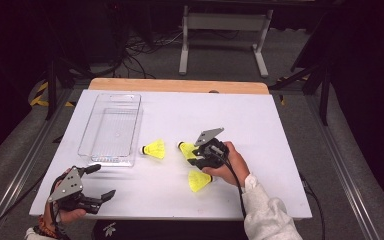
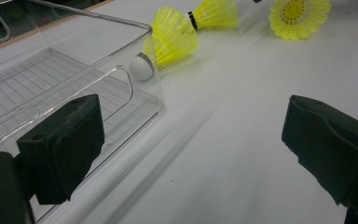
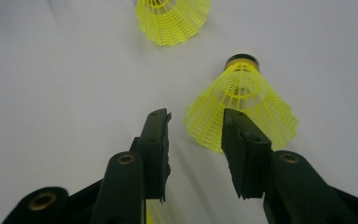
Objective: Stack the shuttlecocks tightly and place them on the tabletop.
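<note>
Three yellow shuttlecocks lie on the white table (image 1: pixel 260 125). The left shuttlecock (image 1: pixel 155 149) (image 2: pixel 175 35) rests beside the clear container (image 1: pixel 111 127) (image 2: pixel 51 79). My right gripper (image 1: pixel 194 156) (image 3: pixel 196 116) hovers over the middle shuttlecock (image 1: pixel 186 148) (image 3: pixel 242 100), its jaws partly open. The skirt's edge lies at the right jaw and the pads do not press it. The third shuttlecock (image 1: pixel 199 181) (image 2: pixel 299 16) lies just under the right hand. My left gripper (image 1: pixel 103 181) (image 2: pixel 193 121) stands wide open at the table's near left corner, with nothing in it.
The clear container is empty, and its near end is close to the left gripper's left jaw. A wooden strip (image 1: pixel 180 86) runs along the table's far edge. Beyond it stand a white frame (image 1: pixel 225 22) and floor cables.
</note>
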Action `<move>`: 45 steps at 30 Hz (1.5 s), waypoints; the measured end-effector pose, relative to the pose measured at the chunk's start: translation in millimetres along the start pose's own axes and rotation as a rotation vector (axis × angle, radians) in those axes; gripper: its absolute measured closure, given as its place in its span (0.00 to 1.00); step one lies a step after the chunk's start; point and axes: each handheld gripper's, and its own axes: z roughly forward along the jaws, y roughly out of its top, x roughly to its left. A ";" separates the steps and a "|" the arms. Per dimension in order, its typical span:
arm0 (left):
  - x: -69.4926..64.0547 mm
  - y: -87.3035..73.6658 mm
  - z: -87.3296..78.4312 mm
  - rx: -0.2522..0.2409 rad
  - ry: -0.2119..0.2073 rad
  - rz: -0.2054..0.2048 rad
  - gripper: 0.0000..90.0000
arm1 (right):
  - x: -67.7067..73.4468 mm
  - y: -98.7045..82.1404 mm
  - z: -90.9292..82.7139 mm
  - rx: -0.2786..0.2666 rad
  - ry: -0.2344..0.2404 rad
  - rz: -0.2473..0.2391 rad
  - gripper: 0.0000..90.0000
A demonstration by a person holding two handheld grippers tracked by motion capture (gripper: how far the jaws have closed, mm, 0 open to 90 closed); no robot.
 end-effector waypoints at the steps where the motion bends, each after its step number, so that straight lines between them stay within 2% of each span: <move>1: 0.4 -0.3 -0.3 0.001 0.000 0.000 0.07 | -1.9 0.9 3.0 0.006 0.006 0.014 0.66; 3: 0.9 -1.1 -0.9 0.001 0.001 -0.008 0.07 | -4.7 2.3 7.1 0.016 0.027 0.047 0.64; 4: 1.0 -1.3 -1.1 0.001 0.000 -0.009 0.08 | -7.6 3.9 10.5 0.012 0.040 0.083 0.61; 6: 0.6 -1.3 -1.4 0.002 0.001 -0.009 0.08 | -9.0 6.3 12.9 0.008 0.030 0.112 0.54; 7: 0.6 -1.3 -1.4 0.002 0.001 -0.009 0.08 | -10.0 7.6 13.7 -0.005 0.038 0.130 0.56; 10: 0.7 -1.2 -0.5 0.005 -0.001 -0.010 0.08 | -10.1 9.7 15.6 -0.012 0.034 0.128 0.56; 13: 0.7 -1.5 0.5 0.007 -0.003 -0.011 0.08 | -11.4 10.7 21.8 -0.003 -0.003 0.146 0.64; 14: 0.7 -1.5 0.4 0.008 -0.005 -0.010 0.08 | -13.5 9.7 23.7 -0.005 -0.024 0.156 0.74; 15: 0.6 -1.6 0.2 0.008 -0.004 -0.011 0.08 | -14.7 8.5 23.9 -0.012 -0.021 0.157 0.81; 16: 0.6 -1.6 -0.1 0.008 -0.003 -0.010 0.08 | -15.5 7.3 23.5 -0.018 -0.019 0.158 0.85; 17: 0.6 -1.6 -0.1 0.008 -0.003 -0.010 0.08 | -15.5 7.3 23.5 -0.018 -0.019 0.158 0.85; 20: 0.9 -1.8 -0.1 0.009 -0.005 -0.010 0.08 | -17.3 4.3 20.2 -0.031 -0.032 0.155 0.99; 22: 0.5 -1.6 -0.4 0.007 0.000 -0.005 0.08 | -16.0 1.9 17.3 -0.029 -0.046 0.123 1.00; 24: 0.8 -1.7 -0.6 0.007 0.001 -0.005 0.08 | -14.7 1.1 15.9 -0.028 -0.053 0.115 1.00; 25: 1.2 -1.8 -0.9 0.011 0.002 -0.005 0.08 | -13.2 -0.2 13.9 -0.033 -0.053 0.080 1.00; 26: 1.0 -1.9 -0.7 0.010 0.001 -0.005 0.08 | -12.3 -2.2 11.0 -0.036 -0.046 0.068 1.00; 28: 0.6 -1.7 -0.4 0.009 0.000 -0.003 0.08 | -11.5 -3.1 8.2 -0.054 -0.047 0.056 1.00; 29: -0.3 -1.2 -0.1 0.013 0.002 0.004 0.08 | -8.4 -1.4 2.2 -0.082 -0.037 0.026 1.00; 32: -0.6 -1.3 0.5 0.015 0.000 0.004 0.08 | -3.7 3.9 -1.9 -0.113 -0.017 -0.009 1.00; 35: -0.2 -1.8 1.5 0.016 -0.004 -0.001 0.08 | -1.3 10.3 0.7 -0.108 0.017 -0.051 1.00; 39: -0.7 -1.3 0.9 0.014 -0.001 0.005 0.08 | -0.4 16.9 6.7 -0.088 0.033 -0.079 1.00; 40: -0.4 -1.4 0.5 0.012 -0.001 0.005 0.08 | 1.3 21.9 10.3 -0.064 0.028 -0.099 1.00; 45: -1.0 -1.3 -0.1 0.013 -0.004 0.008 0.08 | 4.3 32.7 19.5 -0.044 0.043 -0.117 1.00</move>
